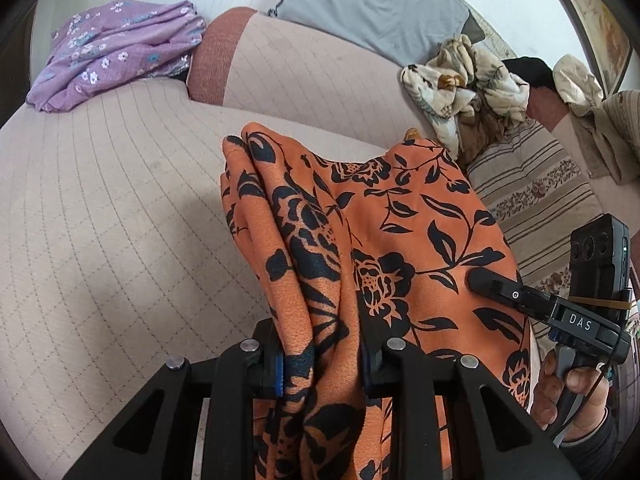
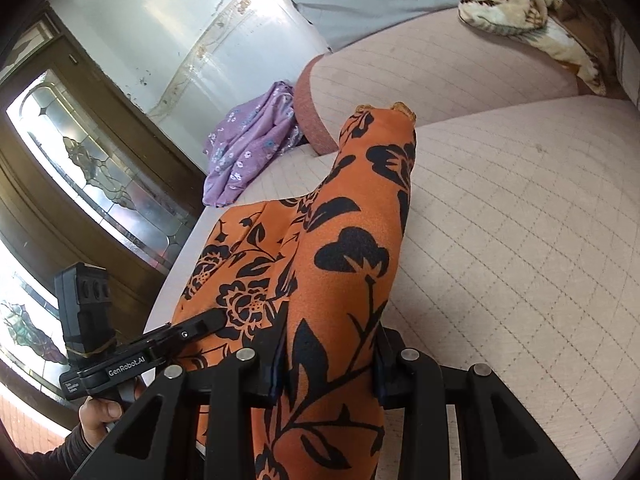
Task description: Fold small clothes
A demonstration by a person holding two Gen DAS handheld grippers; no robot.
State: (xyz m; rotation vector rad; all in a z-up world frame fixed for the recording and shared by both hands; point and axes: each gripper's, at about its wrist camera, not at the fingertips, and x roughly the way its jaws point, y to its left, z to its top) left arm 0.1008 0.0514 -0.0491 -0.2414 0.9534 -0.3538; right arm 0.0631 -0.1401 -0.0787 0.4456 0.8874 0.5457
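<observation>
Both the left gripper (image 1: 323, 364) and right gripper (image 2: 326, 364) pinch the orange floral garment (image 1: 384, 232), which hides their fingertips

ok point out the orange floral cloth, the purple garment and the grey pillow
orange floral cloth (image 1: 400, 216): left wrist view, flat middle panel
purple garment (image 1: 116, 52): left wrist view, middle of the pile
grey pillow (image 1: 372, 4): left wrist view, centre face
</observation>
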